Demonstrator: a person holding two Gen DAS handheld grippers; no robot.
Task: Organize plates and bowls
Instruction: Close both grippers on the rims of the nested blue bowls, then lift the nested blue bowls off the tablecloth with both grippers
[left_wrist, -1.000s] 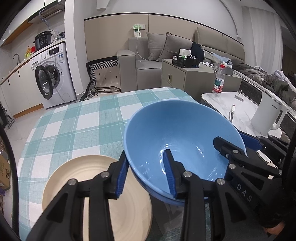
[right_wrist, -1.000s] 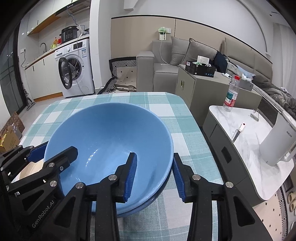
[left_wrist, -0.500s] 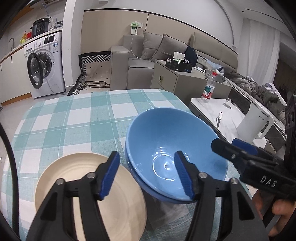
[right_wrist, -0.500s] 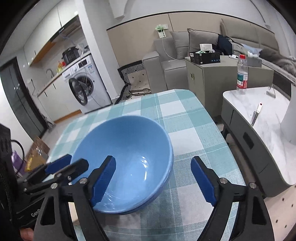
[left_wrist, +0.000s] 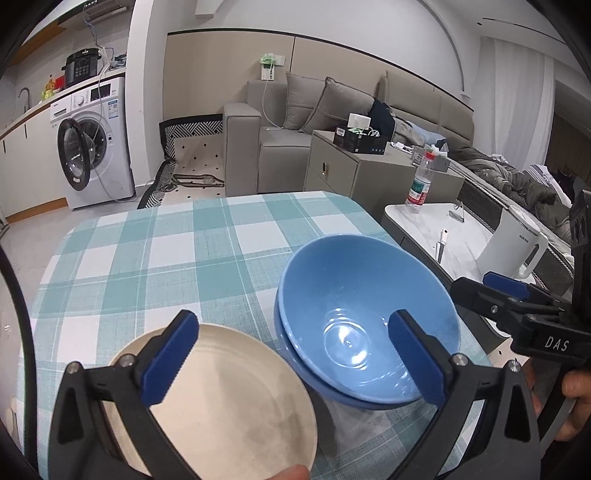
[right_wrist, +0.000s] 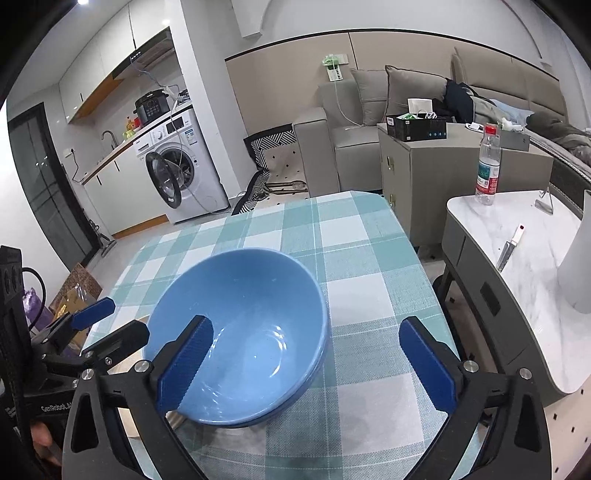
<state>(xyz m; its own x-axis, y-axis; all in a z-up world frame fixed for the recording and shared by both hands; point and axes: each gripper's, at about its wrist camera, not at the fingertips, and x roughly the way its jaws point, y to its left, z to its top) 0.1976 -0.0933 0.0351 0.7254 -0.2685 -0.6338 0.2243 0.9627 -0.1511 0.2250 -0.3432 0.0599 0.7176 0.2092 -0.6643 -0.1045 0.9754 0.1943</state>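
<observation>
Left wrist | blue bowls (left_wrist: 365, 325) stacked | cream plate (left_wrist: 221, 398) beside

Sky-blue bowl (left_wrist: 365, 317), glossy inside, nested in a second blue bowl (right_wrist: 295, 400) of the same shade. Cream plate (left_wrist: 229, 402), faintly smudged grey. Worktop cloth (left_wrist: 184, 258) in teal-and-white checks with thin pale lines. Left gripper (left_wrist: 291, 365) and right gripper (right_wrist: 303, 365): black frames, royal-blue ribbed pads (right_wrist: 184, 369), silver screws. White washing machine (left_wrist: 96, 136) with dark door ring. Grey-beige sofa (left_wrist: 317, 122). Black-and-white patterned mat (left_wrist: 192, 129). White marbled side table (right_wrist: 517, 251). White kettle (left_wrist: 513, 251). Clear bottle (right_wrist: 488, 166), red cap, green-red label.
</observation>
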